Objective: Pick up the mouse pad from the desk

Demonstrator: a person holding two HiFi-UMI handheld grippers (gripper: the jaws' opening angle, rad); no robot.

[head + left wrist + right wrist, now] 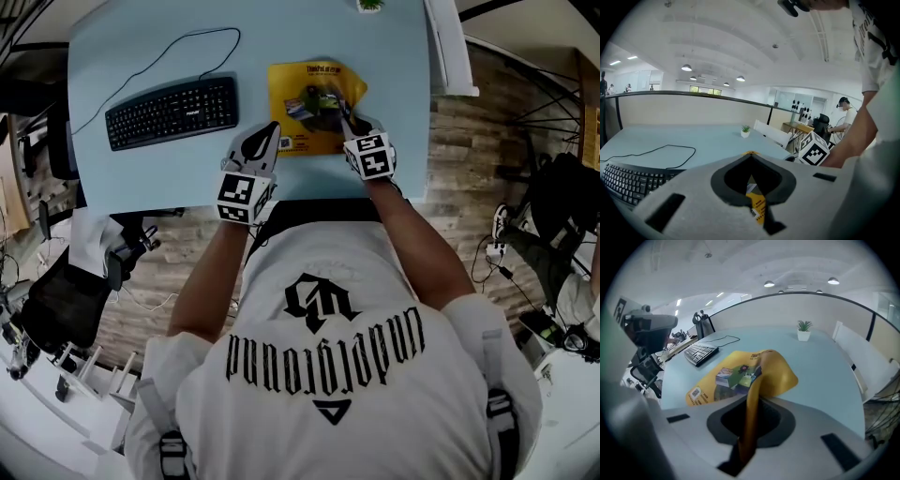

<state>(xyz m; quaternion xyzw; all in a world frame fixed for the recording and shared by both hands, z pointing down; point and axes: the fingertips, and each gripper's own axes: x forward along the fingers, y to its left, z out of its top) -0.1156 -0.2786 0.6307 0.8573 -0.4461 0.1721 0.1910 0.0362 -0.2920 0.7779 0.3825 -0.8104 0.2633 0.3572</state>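
The yellow printed mouse pad point(309, 94) lies on the light blue desk point(141, 37), just right of the middle. My right gripper point(345, 120) is shut on its near right edge. In the right gripper view that edge of the pad point(736, 376) curls up off the desk and runs down between the jaws of the right gripper point(752, 401). My left gripper point(273, 128) hovers at the pad's near left corner with its jaws together. In the left gripper view only a thin slit remains between the jaws of the left gripper point(751, 157), and the pad's print point(757, 204) shows through it.
A black keyboard point(173, 111) with its cable lies left of the pad. A small potted plant point(370, 5) stands at the desk's far edge. A white chair point(450, 47) is beside the desk's right edge, and a black office chair point(66, 291) stands on the floor at left.
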